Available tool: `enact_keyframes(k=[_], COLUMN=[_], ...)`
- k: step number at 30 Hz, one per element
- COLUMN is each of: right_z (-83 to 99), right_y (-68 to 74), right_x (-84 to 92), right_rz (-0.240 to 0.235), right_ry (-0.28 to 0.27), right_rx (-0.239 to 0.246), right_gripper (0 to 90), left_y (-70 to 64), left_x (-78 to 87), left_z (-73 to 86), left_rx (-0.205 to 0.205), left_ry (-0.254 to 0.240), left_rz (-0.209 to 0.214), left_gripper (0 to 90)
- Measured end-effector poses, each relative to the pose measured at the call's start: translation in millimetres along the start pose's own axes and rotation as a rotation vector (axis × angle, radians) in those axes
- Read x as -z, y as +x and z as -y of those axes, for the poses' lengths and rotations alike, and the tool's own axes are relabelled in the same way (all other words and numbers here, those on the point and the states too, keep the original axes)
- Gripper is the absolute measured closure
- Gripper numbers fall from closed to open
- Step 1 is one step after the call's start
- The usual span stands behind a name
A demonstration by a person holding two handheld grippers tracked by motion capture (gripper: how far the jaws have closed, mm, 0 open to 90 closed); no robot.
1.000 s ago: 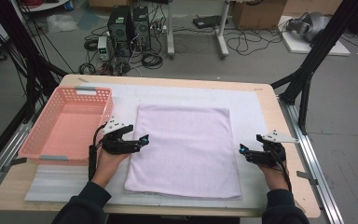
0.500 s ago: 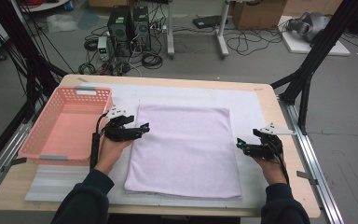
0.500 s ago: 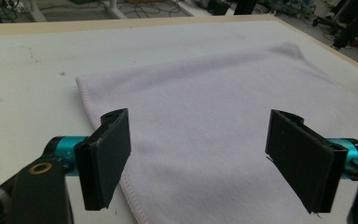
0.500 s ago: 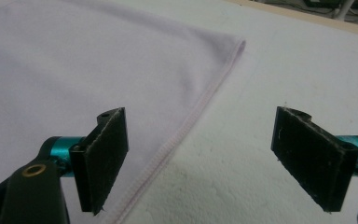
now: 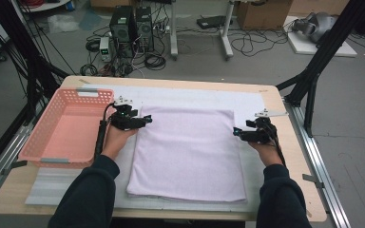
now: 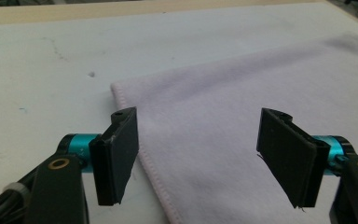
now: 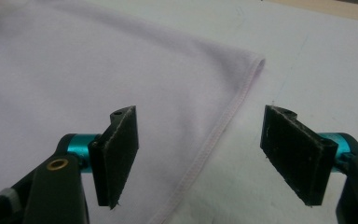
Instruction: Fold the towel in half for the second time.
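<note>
Comparing the present high view with the two earlier ones, both hands are found to have been carried up the table, away from the person, along the two side edges of the pale lilac towel [image 5: 187, 152]. The left gripper [image 5: 142, 121] is now placed at the towel's far left corner, and the right gripper [image 5: 237, 134] at the right hem, a little short of the far right corner.

The towel is seen lying flat on the white mat [image 5: 190, 97] in the middle of the table [image 5: 294, 156], with the pink basket [image 5: 43, 152] just beside it on the left. No displacement of the cloth is noted between frames.

The jaws of both grippers have just been closing somewhat, yet a wide gap is still recorded at each. In the left gripper view the hemmed left edge [image 6: 144, 163] is framed between the jaws, with the corner [image 6: 116, 88] lying just ahead. In the right gripper view the right hem [image 7: 223, 126] runs up between the jaws toward its corner [image 7: 257, 63]. Nothing is pinched; the pads are held clear of the fabric.

Judgement: the approach appears nearly complete, and a two-corner pinch at the far edge is indicated, probably for a fold toward the person. Lowering onto the hems would be required first.
</note>
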State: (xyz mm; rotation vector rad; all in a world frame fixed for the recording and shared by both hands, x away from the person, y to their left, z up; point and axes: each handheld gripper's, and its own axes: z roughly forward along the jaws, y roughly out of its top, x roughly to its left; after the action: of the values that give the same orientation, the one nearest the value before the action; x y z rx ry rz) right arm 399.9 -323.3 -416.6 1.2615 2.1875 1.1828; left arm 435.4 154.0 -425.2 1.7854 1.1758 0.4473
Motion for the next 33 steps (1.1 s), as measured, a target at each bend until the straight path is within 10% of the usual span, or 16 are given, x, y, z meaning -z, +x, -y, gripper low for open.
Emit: enact_keyframes(k=[12, 21, 24, 27, 33], right_z=[-16.8, -18.4, -18.0, -18.1, -23.1], right_y=[-11.6, -11.1, -10.4, -10.4, -5.9], right_x=[-43.3, -65.5, -66.3, -65.7, -64.1], right_rz=[0.101, 0.133, 0.111, 0.071, 0.163], right_ry=[0.089, 0.153, 0.143, 0.141, 0.115], right_rx=[-0.035, -0.037, -0.047, -0.074, -0.004], right_gripper=[35.4, 52.8, 64.0, 82.2, 85.9], left_y=[19.6, 9.9, 9.4, 13.7, 19.0], left_x=[-35.7, -48.2, -48.0, -47.3, -37.8], left_z=[5.9, -1.2, -0.6, -0.2, -8.0], left_rx=[0.041, -0.081, -0.073, 0.008, 0.080], left_ry=[0.064, 0.111, 0.110, 0.103, 0.014], left_rz=[-0.095, -0.085, -0.017, 0.001, 0.004], left_gripper=[33.3, 54.8, 79.8, 82.3, 84.0])
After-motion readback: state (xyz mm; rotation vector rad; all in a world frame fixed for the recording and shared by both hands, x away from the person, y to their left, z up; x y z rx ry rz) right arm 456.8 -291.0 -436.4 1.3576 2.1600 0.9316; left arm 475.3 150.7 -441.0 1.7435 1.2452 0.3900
